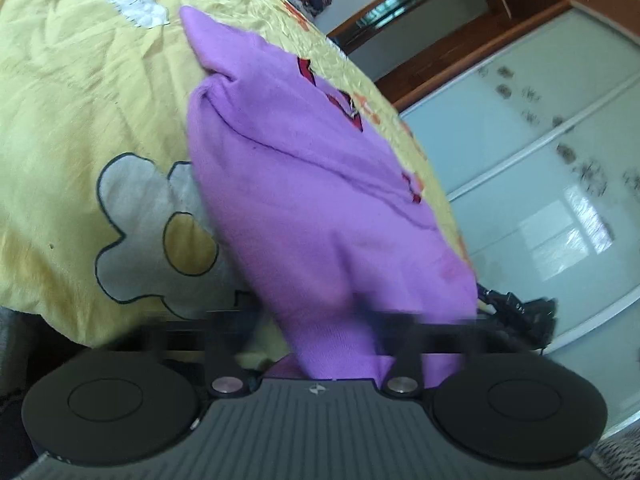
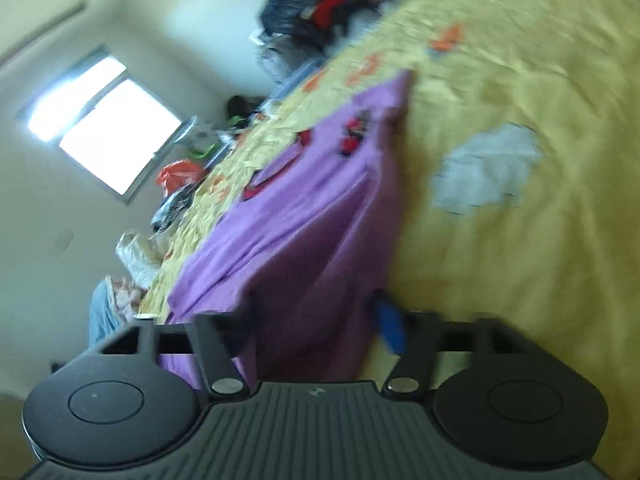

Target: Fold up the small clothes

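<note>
A small purple garment with red print lies on a yellow bedspread and is lifted at its near end. My left gripper is shut on the garment's near edge; the cloth covers the fingertips. The same garment shows in the right wrist view, stretched away across the bedspread. My right gripper is shut on its other near edge, with the cloth bunched between the jaws. Both views are tilted and blurred.
A pile of dark and red clothes sits at the bed's far end. Bags and clutter line the bed's left side below a window. Sliding wardrobe doors stand to the right of the bed.
</note>
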Motion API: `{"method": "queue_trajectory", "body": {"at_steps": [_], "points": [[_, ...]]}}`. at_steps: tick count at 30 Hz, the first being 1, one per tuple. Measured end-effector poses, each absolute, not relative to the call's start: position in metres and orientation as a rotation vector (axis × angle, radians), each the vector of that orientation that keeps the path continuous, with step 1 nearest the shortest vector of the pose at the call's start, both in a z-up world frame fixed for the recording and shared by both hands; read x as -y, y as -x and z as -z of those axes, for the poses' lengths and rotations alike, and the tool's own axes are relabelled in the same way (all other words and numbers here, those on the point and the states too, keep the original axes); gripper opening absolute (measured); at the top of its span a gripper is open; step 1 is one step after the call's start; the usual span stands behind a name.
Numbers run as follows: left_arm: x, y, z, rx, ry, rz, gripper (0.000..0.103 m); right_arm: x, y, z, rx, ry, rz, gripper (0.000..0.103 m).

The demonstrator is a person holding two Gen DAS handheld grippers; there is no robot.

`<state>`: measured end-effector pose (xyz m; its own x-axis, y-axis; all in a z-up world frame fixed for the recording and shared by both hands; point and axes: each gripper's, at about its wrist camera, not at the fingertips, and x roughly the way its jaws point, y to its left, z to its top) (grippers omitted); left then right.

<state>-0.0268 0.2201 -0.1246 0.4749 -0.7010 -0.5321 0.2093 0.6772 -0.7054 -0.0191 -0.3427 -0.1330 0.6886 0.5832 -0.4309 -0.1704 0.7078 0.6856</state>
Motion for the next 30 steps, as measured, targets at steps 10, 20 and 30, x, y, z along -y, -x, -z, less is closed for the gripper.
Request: {"method": "queue_trajectory", "body": {"at_steps": [10,20,30], "points": [[-0.231,0.016,0.103,-0.878,0.63,0.59,0.003,0.359,0.033,0.11,-0.584,-0.678,-0.439,0.005],[-0.252,0.034,0.126,-0.937,0.515,0.5,0.004,0.415,0.05,0.119,-0.653,-0.607,-0.199,0.0],[-0.241,0.074,0.129,-0.846,0.488,0.628,0.08,0.358,0.096,0.11,-0.704,-0.578,-0.502,0.093]]}}
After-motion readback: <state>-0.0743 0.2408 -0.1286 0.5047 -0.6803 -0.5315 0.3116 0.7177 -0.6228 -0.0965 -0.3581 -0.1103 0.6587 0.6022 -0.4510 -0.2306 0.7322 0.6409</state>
